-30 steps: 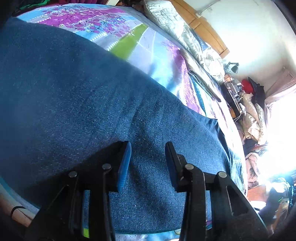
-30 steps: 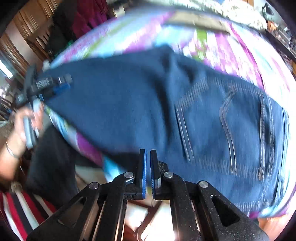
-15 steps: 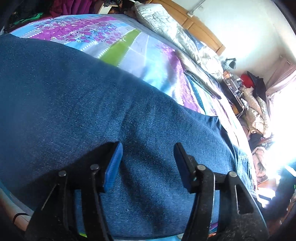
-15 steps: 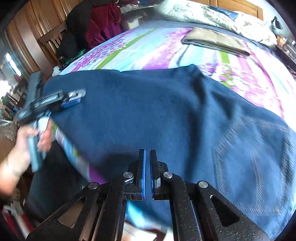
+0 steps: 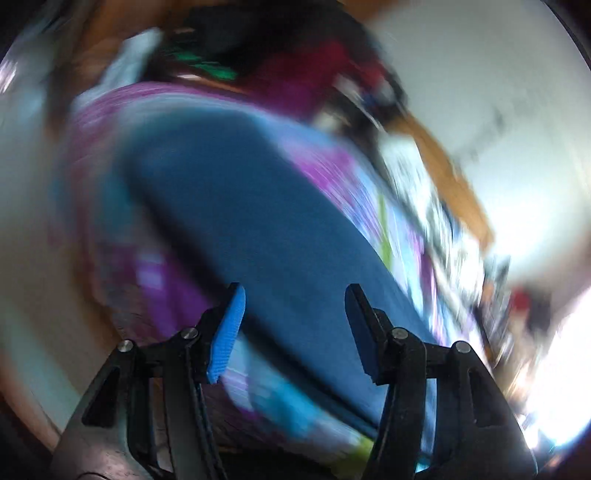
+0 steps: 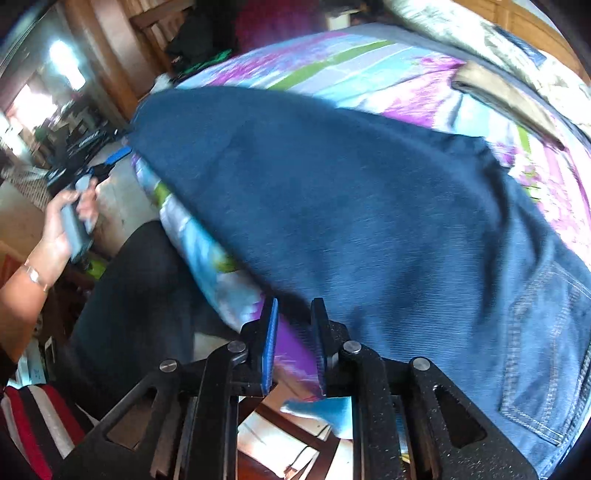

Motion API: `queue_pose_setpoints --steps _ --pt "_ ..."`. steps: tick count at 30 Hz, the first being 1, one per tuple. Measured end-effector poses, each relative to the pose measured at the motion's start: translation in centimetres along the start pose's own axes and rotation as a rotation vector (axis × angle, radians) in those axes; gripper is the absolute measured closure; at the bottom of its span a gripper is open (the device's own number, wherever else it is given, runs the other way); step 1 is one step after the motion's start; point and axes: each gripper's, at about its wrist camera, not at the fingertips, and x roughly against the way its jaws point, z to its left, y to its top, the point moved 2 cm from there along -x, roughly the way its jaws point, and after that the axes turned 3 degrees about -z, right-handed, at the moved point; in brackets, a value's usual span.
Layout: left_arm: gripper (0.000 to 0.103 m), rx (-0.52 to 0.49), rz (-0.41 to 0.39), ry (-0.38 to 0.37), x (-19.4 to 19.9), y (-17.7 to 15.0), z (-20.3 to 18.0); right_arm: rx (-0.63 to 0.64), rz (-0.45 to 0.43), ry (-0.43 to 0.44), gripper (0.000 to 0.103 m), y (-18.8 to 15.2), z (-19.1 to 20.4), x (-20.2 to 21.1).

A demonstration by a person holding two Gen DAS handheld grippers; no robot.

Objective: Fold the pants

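Dark blue jeans (image 6: 369, 206) lie flat across a flowered bedspread (image 6: 351, 70), back pocket (image 6: 546, 332) at the right and the leg end at the far left. My right gripper (image 6: 293, 332) hovers at the near bed edge beside the jeans, its jaws a little apart with nothing between them. In the blurred left wrist view, the jeans (image 5: 266, 221) run away from my left gripper (image 5: 293, 325), which is wide open and empty above them. The right wrist view shows the left gripper (image 6: 114, 158) in a hand (image 6: 62, 221), just off the leg end.
A folded beige cloth (image 6: 506, 96) and a pale quilt (image 6: 480, 33) lie at the far side of the bed. Clothes hang over a wooden chair (image 6: 207, 33) behind it. The person's dark-clad leg (image 6: 136, 295) stands against the near bed edge.
The left gripper has swung fast off the jeans toward the leg end, blurring its view. The right gripper's jaws, shut before, now stand a little apart, nearer the bed edge.
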Motion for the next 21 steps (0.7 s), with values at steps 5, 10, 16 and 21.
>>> queue_pose_setpoints --steps 5,10,16,21 --pt "0.047 0.109 -0.048 -0.021 -0.9 2.4 5.4 0.116 0.048 0.023 0.082 0.3 3.2 -1.0" --pt "0.045 0.057 -0.069 -0.002 -2.4 3.0 5.7 0.115 0.057 0.006 0.082 1.2 3.1 -1.1" --pt "0.044 0.052 -0.098 -0.063 -2.6 4.5 4.6 0.097 0.072 -0.018 0.082 2.5 3.1 -2.1" --pt "0.044 0.025 -0.092 -0.063 -3.5 5.8 4.5 0.132 0.051 -0.006 0.082 5.1 4.3 -3.4"
